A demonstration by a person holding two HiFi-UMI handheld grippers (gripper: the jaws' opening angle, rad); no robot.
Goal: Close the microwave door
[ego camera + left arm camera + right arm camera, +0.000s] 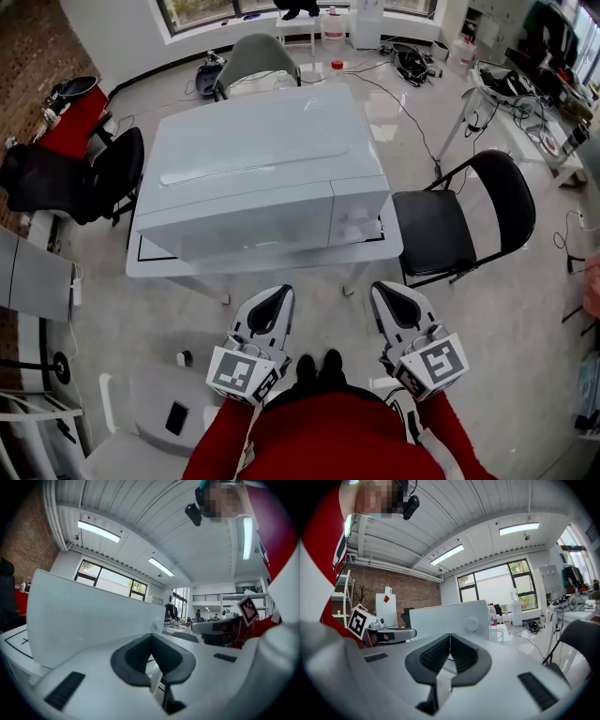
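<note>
The pale grey, box-shaped microwave (pixel 253 178) sits on the white rectangular table (pixel 281 264) with its front facing you. Its flat door (pixel 234 225) looks flush with that front, so you probably have little or nothing left to swing. Your left gripper (pixel 274 298) and right gripper (pixel 392 298) hang in front of the microwave, well apart from it. Both pairs of jaws are closed on nothing. Treat the door as a light, stiff, smooth hinged panel that needs no grasp. With 1 closed gripper, press its free edge, probably the one beside the control panel (pixel 359 211) with the round knob (pixel 471 623) at the microwave's right.
</note>
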